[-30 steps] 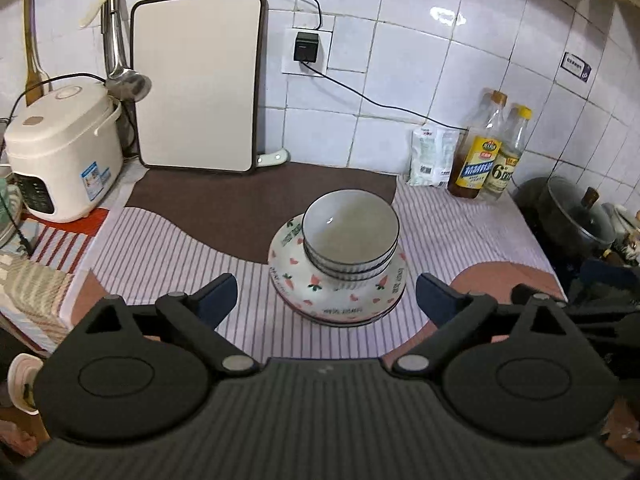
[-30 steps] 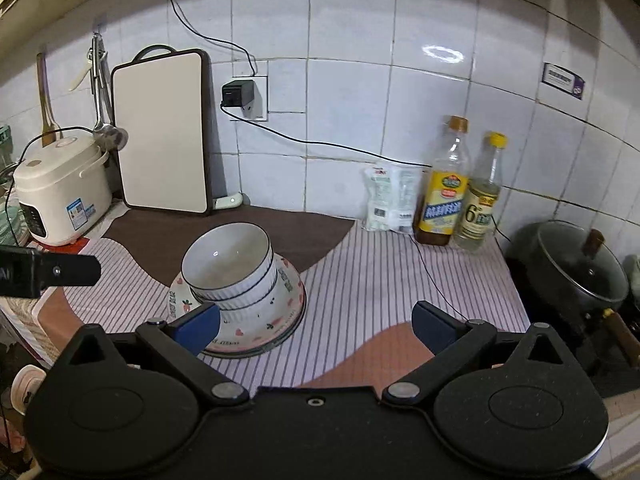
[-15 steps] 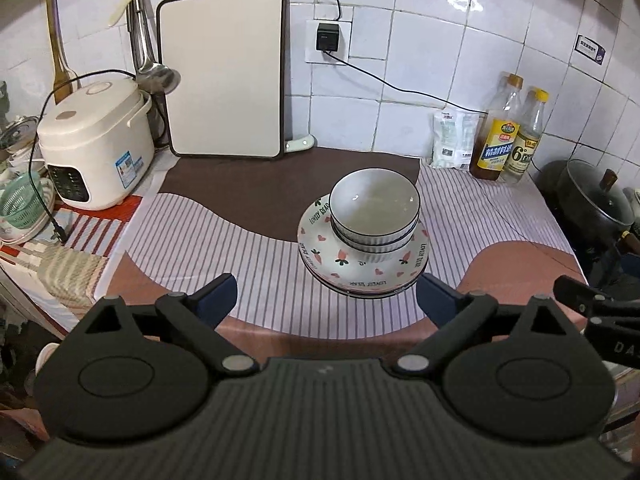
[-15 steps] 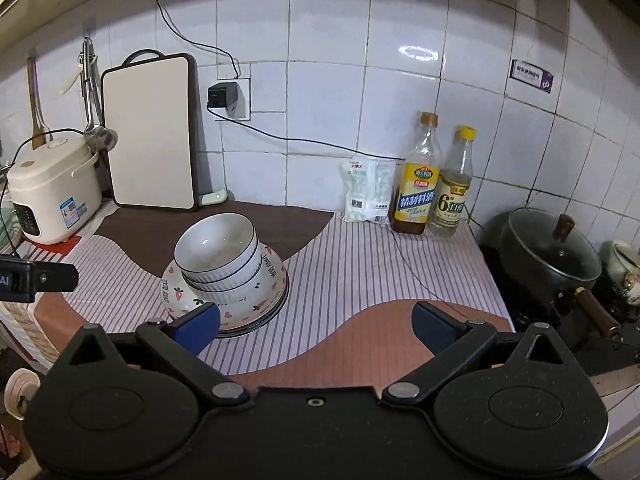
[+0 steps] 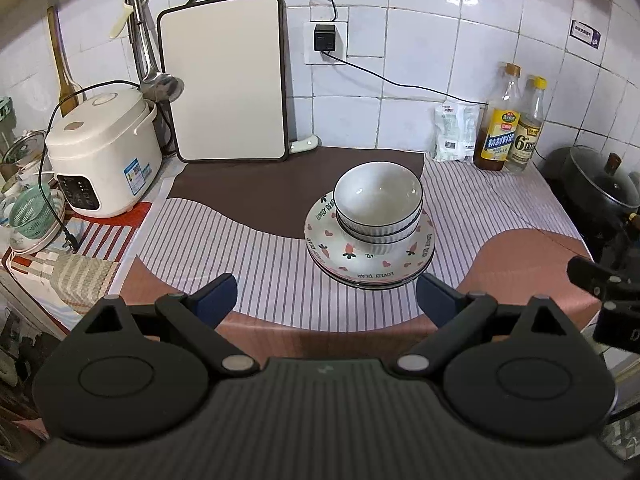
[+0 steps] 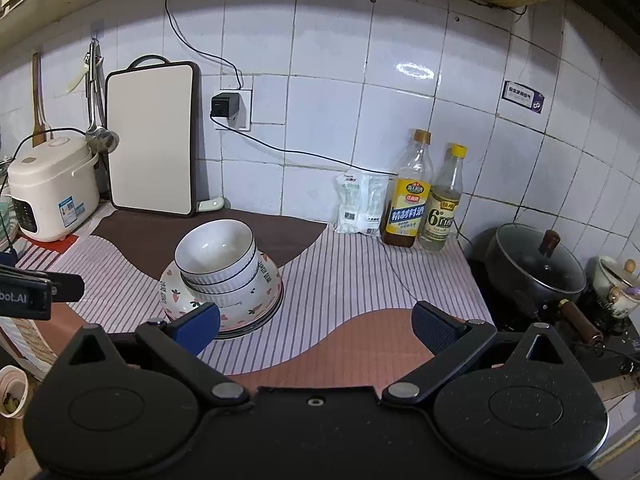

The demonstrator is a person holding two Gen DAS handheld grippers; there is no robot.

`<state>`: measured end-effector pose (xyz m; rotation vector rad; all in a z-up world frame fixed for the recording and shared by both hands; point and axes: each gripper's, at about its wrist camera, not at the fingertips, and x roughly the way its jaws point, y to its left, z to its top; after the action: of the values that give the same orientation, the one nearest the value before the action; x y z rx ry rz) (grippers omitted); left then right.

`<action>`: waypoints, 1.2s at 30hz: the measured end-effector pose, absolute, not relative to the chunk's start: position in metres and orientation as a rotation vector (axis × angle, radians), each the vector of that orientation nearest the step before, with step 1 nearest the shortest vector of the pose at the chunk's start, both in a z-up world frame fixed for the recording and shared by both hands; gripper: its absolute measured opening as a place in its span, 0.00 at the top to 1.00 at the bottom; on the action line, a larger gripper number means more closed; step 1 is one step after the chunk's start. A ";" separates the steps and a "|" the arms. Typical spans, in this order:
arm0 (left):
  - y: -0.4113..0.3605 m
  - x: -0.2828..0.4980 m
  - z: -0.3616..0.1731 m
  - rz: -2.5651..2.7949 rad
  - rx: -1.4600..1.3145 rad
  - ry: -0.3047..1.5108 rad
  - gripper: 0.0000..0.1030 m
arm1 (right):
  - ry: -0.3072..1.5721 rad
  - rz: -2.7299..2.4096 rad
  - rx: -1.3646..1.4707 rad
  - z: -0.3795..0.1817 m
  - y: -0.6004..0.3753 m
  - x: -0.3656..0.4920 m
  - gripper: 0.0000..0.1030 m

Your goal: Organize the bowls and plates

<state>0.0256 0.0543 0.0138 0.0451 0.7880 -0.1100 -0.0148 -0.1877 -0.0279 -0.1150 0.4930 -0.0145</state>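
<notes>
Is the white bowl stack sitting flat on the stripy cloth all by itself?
No, the white bowls sit on top of the strawberry-patterned plates, which lie on the striped cloth.

We see white bowls (image 5: pixel 378 200) with dark rims and ribbed sides, plates (image 5: pixel 370 258) white with pink hearts and strawberries, a cloth (image 5: pixel 248 256) striped white and purple with brown and terracotta patches, blue fingertips (image 5: pixel 218 294).

L gripper (image 5: pixel 327 295) | black body, 2 round discs | blue pads (image 5: pixel 218 295) | silver pivot screws
</notes>
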 end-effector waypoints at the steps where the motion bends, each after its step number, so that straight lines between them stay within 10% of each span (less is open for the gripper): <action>1: 0.054 0.025 0.014 -0.111 0.050 0.786 0.06 | 0.490 -0.018 -0.113 -0.028 -0.189 -0.015 0.00; 36: 0.045 0.015 0.005 -0.098 0.033 0.717 0.06 | 0.461 -0.100 -0.105 -0.036 -0.197 -0.024 0.00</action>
<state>0.0145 0.0454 0.0050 0.0328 0.7167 -0.0981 -0.0236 -0.1966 -0.0358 -0.1055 0.4606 -0.1001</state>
